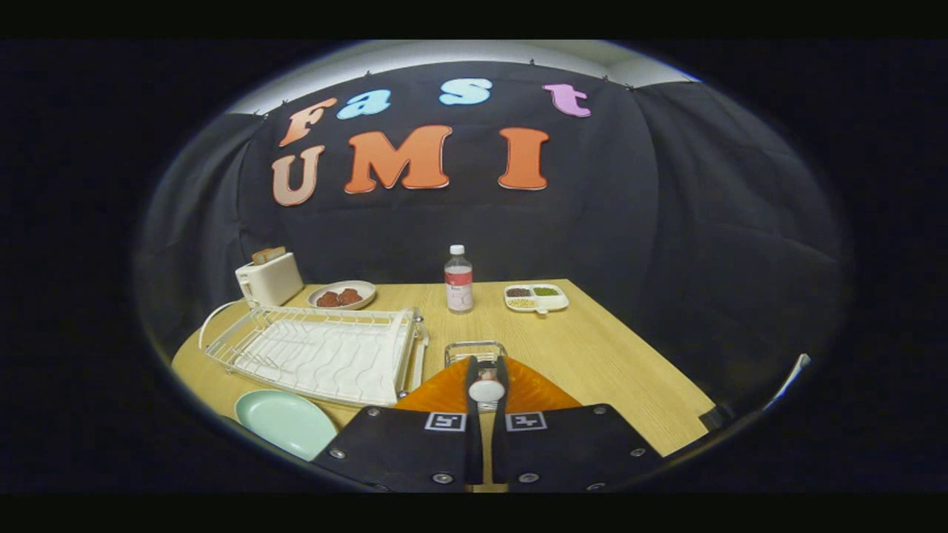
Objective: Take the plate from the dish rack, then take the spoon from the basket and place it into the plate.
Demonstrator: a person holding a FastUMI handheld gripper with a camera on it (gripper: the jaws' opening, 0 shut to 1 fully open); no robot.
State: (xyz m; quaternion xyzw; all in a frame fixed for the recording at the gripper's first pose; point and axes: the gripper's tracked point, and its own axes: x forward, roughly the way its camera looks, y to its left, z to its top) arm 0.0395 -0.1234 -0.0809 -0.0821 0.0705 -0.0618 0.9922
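The gripper [486, 374] is closing its two fingers [471, 385] on a white spoon [486, 389], whose rounded end is showing pinched between the fingertips; both fingers are pressing against it. Directly under the held spoon an orange plate [529, 391] is lying on the wooden tabletop [615, 370], close to the near edge, and the spoon is hanging over its middle. Whether the spoon is touching the plate cannot be told. Just beyond the plate a small wire basket [475, 348] is standing on the tabletop, partly hidden behind the fingers.

To the left of the basket a white dish rack [318, 352] is sitting along the left side of the tabletop, its slots holding nothing. Near the front left corner a pale green plate [285, 422] is lying flat, just in front of the rack. At the far left corner a white toaster [269, 279] is standing with a slice of bread [268, 255] sticking out of the top. Beside the toaster, along the far edge, a shallow dish [342, 295] is holding two brown pieces of food. Near the middle of the far edge a clear plastic bottle [458, 280] with a white cap is standing upright, and to its right a white divided tray [536, 297] is carrying small portions in green, brown and pale colours.
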